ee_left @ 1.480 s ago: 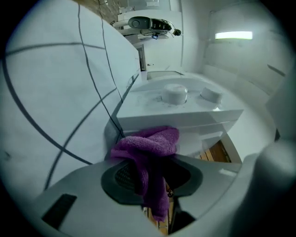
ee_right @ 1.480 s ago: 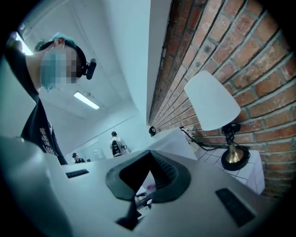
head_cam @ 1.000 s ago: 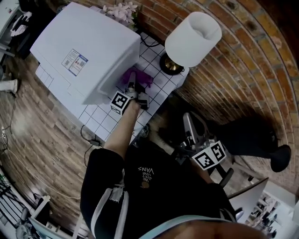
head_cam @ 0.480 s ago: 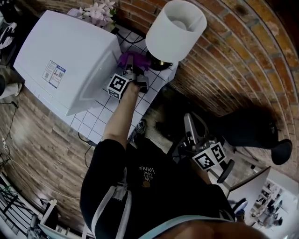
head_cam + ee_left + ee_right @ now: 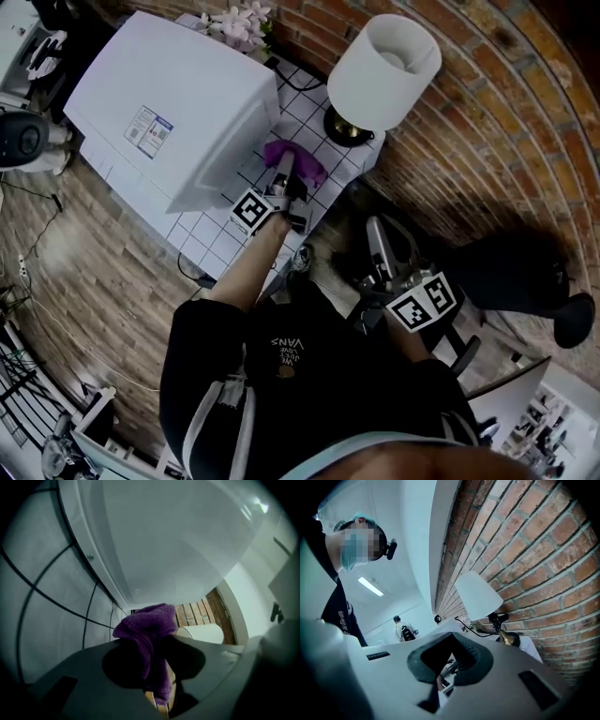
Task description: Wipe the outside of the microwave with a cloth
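The white microwave (image 5: 178,103) stands on a white tiled table (image 5: 211,246). My left gripper (image 5: 284,178) is shut on a purple cloth (image 5: 298,159), which it holds against the microwave's right side, low down near the table top. In the left gripper view the cloth (image 5: 147,639) hangs bunched between the jaws of the left gripper (image 5: 152,660), with the microwave's pale wall (image 5: 178,541) right ahead. My right gripper (image 5: 379,246) hangs off the table by my right hip, jaws together and holding nothing; in its own view the right gripper (image 5: 447,667) points at the brick wall (image 5: 534,550).
A table lamp with a white shade (image 5: 384,70) stands on the table's far corner, close behind the cloth. Pink flowers (image 5: 239,21) sit behind the microwave. A curved brick wall (image 5: 487,112) runs along the right. A black chair (image 5: 520,272) stands on the floor to the right.
The left gripper slid the cloth away along the microwave's right side towards the lamp, then back towards me. The right gripper stayed where it was.
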Demonstrator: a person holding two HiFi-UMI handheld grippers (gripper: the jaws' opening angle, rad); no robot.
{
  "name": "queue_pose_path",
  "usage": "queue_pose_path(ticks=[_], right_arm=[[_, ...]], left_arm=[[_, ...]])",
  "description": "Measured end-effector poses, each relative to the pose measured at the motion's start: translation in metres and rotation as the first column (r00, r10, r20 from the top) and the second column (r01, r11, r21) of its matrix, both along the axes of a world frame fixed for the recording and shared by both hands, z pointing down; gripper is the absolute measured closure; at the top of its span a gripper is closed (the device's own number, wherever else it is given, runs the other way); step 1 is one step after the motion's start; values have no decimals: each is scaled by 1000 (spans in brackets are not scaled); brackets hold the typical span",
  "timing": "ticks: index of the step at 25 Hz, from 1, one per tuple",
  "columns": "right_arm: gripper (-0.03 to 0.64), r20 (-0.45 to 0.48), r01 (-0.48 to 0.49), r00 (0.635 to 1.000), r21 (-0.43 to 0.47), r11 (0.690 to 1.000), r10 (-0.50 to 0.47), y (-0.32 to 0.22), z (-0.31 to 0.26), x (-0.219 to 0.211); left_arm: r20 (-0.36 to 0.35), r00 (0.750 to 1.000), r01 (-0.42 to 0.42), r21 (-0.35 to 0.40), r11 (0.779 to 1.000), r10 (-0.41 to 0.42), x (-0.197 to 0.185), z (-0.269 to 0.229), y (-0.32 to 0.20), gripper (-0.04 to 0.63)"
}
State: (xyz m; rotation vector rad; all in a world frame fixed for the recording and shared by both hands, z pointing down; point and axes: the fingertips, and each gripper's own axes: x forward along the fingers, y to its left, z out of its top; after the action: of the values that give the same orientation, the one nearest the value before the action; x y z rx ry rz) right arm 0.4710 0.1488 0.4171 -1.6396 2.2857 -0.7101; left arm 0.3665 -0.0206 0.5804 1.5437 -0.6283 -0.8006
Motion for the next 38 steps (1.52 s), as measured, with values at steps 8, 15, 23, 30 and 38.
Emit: queue_pose_path(ticks=[8,15,23,30,38], right_arm=[[621,0,26,1000,52,998,-26,-8,-20,-64],[621,-4,37,999,89,995,-37,1,-34,-145],[621,-10,2,1000,115,993,-1,22,-45,-223],[621,-36,-45,998,140,989,50,34,-49,-264],[621,-108,-83,989,155,984,101,37,-50,-284]], left_arm=[[93,989,-118,-7,993,118,-82,-21,82,466],[283,955,-114,83,990,86,-207,-38,128,466],[510,859,-163,346,924,-40,-326,-100,147,466],[635,756,-244,499,831,-159,-386,-159,143,466],[731,614,-364,595,716,-296,-402,-206,146,466]])
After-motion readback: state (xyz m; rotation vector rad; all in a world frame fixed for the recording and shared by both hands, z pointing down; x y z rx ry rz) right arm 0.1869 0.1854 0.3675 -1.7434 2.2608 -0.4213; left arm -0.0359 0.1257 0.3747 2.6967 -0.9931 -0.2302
